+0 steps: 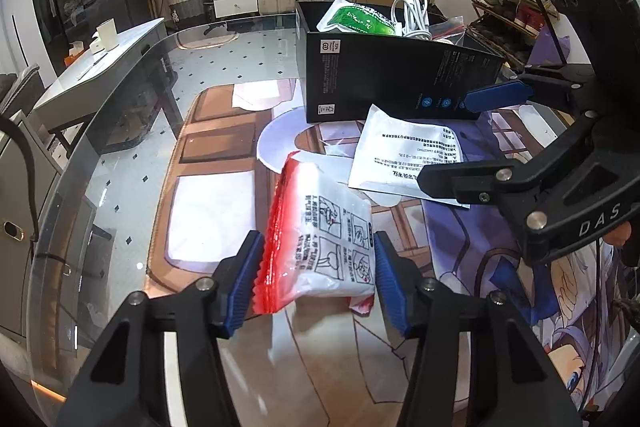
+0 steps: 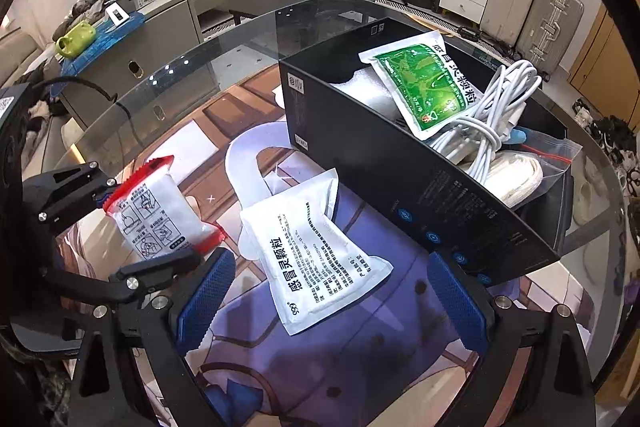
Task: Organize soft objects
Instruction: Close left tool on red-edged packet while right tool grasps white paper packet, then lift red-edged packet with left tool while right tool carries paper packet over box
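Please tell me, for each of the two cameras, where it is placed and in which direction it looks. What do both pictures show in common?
Left wrist: sits on the left gripper, looking down along its fingers at the red-edged packet between them; the right gripper shows on the right.
Right wrist: sits on the right gripper, looking down at the white packet, open jaws to either side; the left gripper shows on the left.
Shared: both packets, the black box, the green packet, the white cable, the glass table.
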